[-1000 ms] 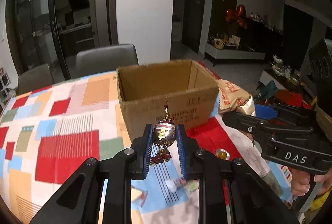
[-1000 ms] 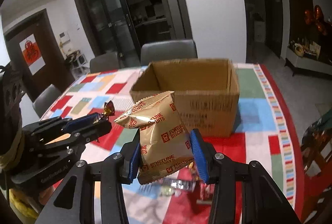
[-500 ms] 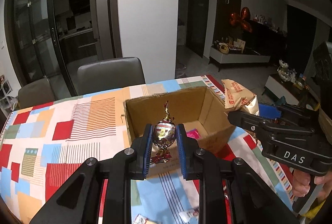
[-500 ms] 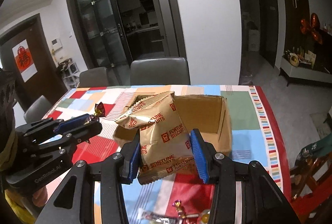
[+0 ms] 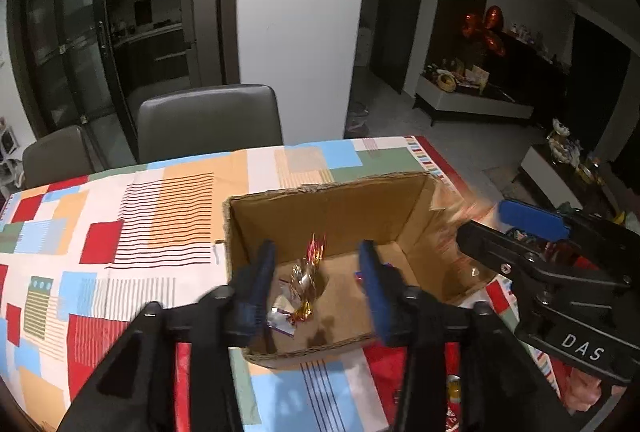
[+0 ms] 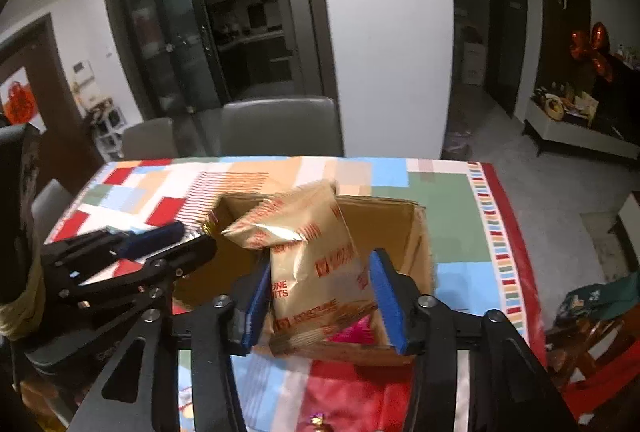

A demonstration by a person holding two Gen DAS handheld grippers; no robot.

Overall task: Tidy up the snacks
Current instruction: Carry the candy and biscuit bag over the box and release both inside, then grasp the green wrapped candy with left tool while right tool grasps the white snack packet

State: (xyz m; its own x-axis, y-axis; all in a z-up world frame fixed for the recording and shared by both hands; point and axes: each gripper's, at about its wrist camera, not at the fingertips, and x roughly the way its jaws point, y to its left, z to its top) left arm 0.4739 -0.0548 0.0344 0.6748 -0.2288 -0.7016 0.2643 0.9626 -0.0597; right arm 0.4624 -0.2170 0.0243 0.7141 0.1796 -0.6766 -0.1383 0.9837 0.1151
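Over the cardboard box (image 5: 332, 216) near the table's far right corner, our left gripper (image 5: 318, 282) is opening, foil candy (image 5: 306, 282) loose between its pads; our right gripper (image 6: 320, 296) is opening too, biscuit packet (image 6: 316, 252) slipping free into the box

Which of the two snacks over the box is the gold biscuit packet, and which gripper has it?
The gold biscuit packet sits between the opening right gripper jaws; the left gripper, also opening, has the small foil-wrapped candy over the cardboard box.
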